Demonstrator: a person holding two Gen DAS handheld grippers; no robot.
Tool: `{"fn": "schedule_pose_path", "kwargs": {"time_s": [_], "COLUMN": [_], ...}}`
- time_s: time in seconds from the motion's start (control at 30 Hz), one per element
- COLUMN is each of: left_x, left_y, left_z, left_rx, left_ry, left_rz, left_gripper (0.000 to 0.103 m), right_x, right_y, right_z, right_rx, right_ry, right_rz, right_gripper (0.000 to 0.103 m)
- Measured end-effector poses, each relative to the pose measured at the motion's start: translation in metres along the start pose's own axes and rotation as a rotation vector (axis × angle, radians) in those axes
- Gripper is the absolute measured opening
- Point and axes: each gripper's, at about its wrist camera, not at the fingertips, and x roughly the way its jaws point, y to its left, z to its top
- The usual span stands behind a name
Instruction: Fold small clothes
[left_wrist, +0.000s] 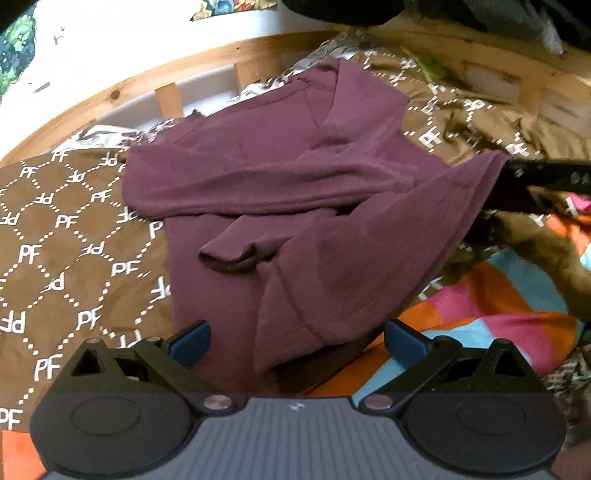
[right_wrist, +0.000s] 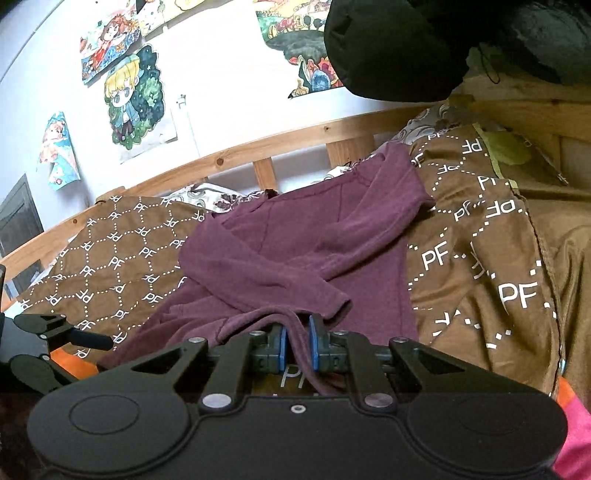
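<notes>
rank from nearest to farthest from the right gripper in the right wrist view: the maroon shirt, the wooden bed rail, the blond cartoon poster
1. Maroon shirt: its edge is pinched in the right gripper.
2. Wooden bed rail: behind the shirt, across the bed's far side.
3. Blond cartoon poster: on the wall above the rail, upper left.

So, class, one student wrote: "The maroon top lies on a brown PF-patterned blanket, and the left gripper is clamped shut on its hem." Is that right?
Not quite. The left gripper is open, with nothing pinched between its blue pads, as the left wrist view shows. It is the right gripper that is clamped on the hem, as the right wrist view shows. The maroon top does lie on the brown PF-patterned blanket.
</notes>
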Motion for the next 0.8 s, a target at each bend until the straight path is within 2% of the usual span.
{"fn": "schedule_pose_path", "kwargs": {"time_s": [0.1, 0.17, 0.27, 0.33, 0.53, 0.6, 0.73, 0.8], "left_x": [-0.003, -0.002, 0.008, 0.016, 0.030, 0.027, 0.010, 0.007], "left_y": [-0.006, -0.019, -0.041, -0.047, -0.038, -0.034, -0.024, -0.017], "left_z": [0.005, 0.008, 0.011, 0.014, 0.018, 0.016, 0.006, 0.003], "left_rx": [0.023, 0.092, 0.206, 0.206, 0.137, 0.134, 0.129, 0.116], "left_ry": [-0.022, -0.027, -0.020, -0.003, 0.051, 0.046, 0.014, 0.024], "left_rz": [-0.074, -0.090, -0.015, 0.024, 0.104, 0.120, 0.171, 0.199], "left_gripper": [0.102, 0.102, 0.102, 0.100, 0.077, 0.064, 0.059, 0.053], "right_x": [0.000, 0.000, -0.001, -0.003, -0.009, -0.009, -0.009, -0.009], "right_y": [0.000, 0.000, 0.000, 0.000, -0.001, -0.001, 0.000, 0.001], "right_z": [0.000, 0.000, 0.000, 0.000, 0.001, 0.001, 0.002, 0.004], "right_rx": [0.002, 0.000, 0.003, 0.001, -0.003, 0.000, -0.017, -0.023], "right_ry": [0.000, 0.000, -0.004, -0.007, -0.032, -0.035, -0.039, -0.042], "right_rz": [0.002, 0.003, 0.008, 0.009, 0.002, 0.001, 0.002, 0.000], "right_gripper": [0.013, 0.013, 0.013, 0.013, 0.013, 0.013, 0.013, 0.012]}}
